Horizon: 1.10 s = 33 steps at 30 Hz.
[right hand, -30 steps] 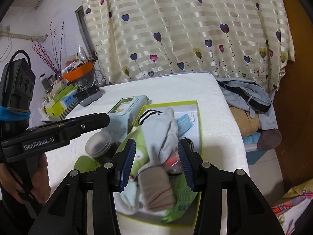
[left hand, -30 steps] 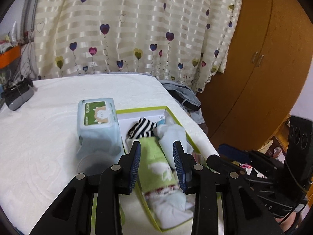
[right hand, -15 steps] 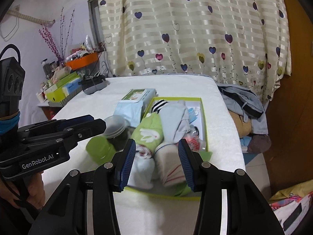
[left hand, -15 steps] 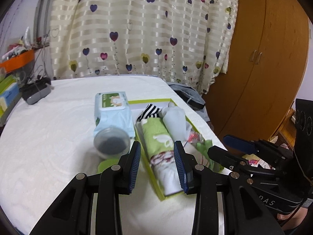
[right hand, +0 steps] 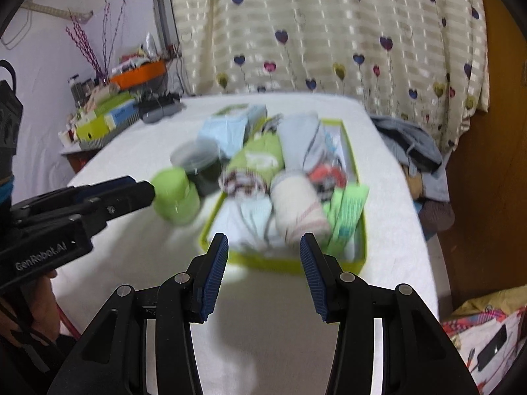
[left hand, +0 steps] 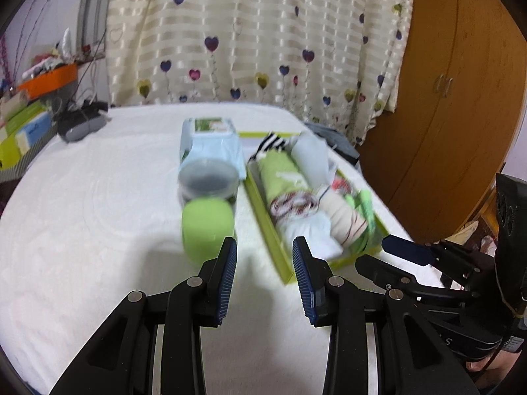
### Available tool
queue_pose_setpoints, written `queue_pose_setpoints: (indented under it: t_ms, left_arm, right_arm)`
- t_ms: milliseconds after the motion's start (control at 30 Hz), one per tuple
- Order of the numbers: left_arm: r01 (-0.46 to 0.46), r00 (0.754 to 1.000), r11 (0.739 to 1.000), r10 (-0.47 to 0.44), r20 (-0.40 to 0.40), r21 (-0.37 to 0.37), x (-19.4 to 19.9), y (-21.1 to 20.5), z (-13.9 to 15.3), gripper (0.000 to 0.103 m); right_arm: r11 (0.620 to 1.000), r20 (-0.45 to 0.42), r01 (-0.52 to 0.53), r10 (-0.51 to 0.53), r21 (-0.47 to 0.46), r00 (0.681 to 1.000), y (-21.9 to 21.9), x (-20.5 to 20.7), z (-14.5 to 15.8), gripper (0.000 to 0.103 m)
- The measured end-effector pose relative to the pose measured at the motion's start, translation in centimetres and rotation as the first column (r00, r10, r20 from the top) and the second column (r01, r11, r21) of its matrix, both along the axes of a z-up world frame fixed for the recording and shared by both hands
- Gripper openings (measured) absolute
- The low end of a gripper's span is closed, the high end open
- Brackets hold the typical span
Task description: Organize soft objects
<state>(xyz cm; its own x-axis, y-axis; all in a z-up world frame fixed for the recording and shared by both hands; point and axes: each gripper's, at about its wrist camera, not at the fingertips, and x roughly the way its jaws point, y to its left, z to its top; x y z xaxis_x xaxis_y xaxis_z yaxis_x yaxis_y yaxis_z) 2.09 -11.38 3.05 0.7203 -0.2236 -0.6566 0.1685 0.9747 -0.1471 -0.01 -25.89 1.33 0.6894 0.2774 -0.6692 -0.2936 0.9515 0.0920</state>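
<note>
On the white-covered counter (right hand: 296,312), rolled soft cloths and socks (right hand: 263,181) are packed in a shallow lime-green rectangular tray (right hand: 280,265). Both the left tool (left hand: 264,273) and the right tool (right hand: 263,270) are held open and empty near its front rim. A low reach could knock the rim or topple the round green-lidded jar (left hand: 207,223) just beside it.

At twelve o'clock I see a cream striped curtain (left hand: 263,42) dotted with hearts. At three o'clock stands a brown wooden wardrobe (left hand: 444,105). At nine o'clock, a cluttered side shelf (right hand: 108,112) against the pale wall (right hand: 49,49).
</note>
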Motion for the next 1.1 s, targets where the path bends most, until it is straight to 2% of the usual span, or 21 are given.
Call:
queue_pose_setpoints:
  t_ms: [433, 1100]
  left_arm:
    - [-0.031, 0.997, 0.999, 0.032, -0.077, 0.020, 0.2, 0.2, -3.2, 0.034]
    - [-0.084, 0.981, 0.993, 0.098, -0.169, 0.088, 3.1, -0.3, -6.3, 0.034]
  right_arm:
    - [1.000, -0.128, 0.004, -0.008, -0.027, 0.992, 0.9, 2.1, -4.3, 0.047]
    - [0.996, -0.139, 0.057, -0.067, -0.071, 0.988, 1.7, 6.4, -4.9, 0.048]
